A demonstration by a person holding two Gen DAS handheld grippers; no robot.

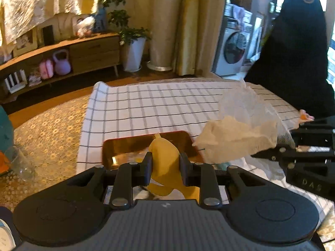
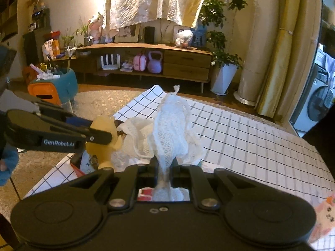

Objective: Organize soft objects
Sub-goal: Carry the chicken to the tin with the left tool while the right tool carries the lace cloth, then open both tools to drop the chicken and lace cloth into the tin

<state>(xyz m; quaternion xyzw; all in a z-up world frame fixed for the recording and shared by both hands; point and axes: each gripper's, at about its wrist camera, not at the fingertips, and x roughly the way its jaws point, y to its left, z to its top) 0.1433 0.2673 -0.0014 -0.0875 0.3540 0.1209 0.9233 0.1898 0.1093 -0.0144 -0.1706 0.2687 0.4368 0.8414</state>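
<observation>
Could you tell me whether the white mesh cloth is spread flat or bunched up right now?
Bunched up: the white mesh cloth stands in a crumpled bundle, pinched in the right gripper, lifted off the checked tablecloth.

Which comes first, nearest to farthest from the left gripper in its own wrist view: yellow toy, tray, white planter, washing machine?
1. Yellow toy, held in the left gripper's jaws.
2. Tray, just beyond, on the checked cloth.
3. White planter, across the floor, centre-left.
4. Washing machine, in the far room, right.

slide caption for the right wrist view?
Right gripper pinches a white mesh bag above the checked cloth, while the left gripper holds a yellow soft toy beside it.
</observation>
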